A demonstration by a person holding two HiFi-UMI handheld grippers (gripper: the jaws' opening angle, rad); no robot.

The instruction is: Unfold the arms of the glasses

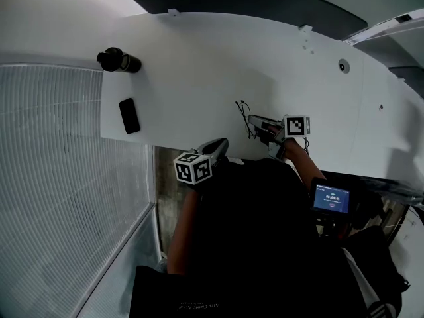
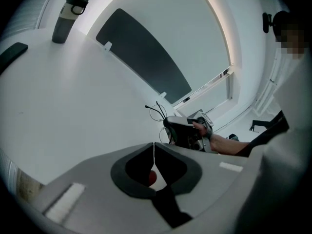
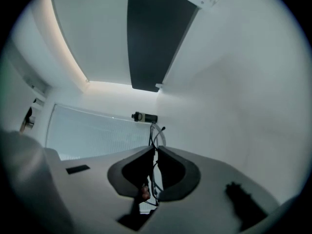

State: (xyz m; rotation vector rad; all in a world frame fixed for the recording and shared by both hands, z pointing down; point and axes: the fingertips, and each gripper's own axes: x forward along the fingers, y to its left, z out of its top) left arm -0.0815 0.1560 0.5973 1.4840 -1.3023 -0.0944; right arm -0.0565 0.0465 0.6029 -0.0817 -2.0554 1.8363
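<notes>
The right hand-held gripper (image 3: 156, 152) pinches the thin-framed glasses (image 3: 157, 130) between its jaws and holds them over the white desk (image 1: 199, 78) near its front edge, probably so that the arms stand free to be swung out. The left hand-held gripper (image 2: 154, 149), jaws pressed together on nothing, hovers at the desk's edge. It would have to open before taking an arm.

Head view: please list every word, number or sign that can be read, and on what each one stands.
No text can be quoted with confidence.
Small blue screen: white digits, too small to read.
Dark garment, bottom edge: pale print, too blurred to read.
Marker cubes: black-and-white square patterns, no letters.
</notes>
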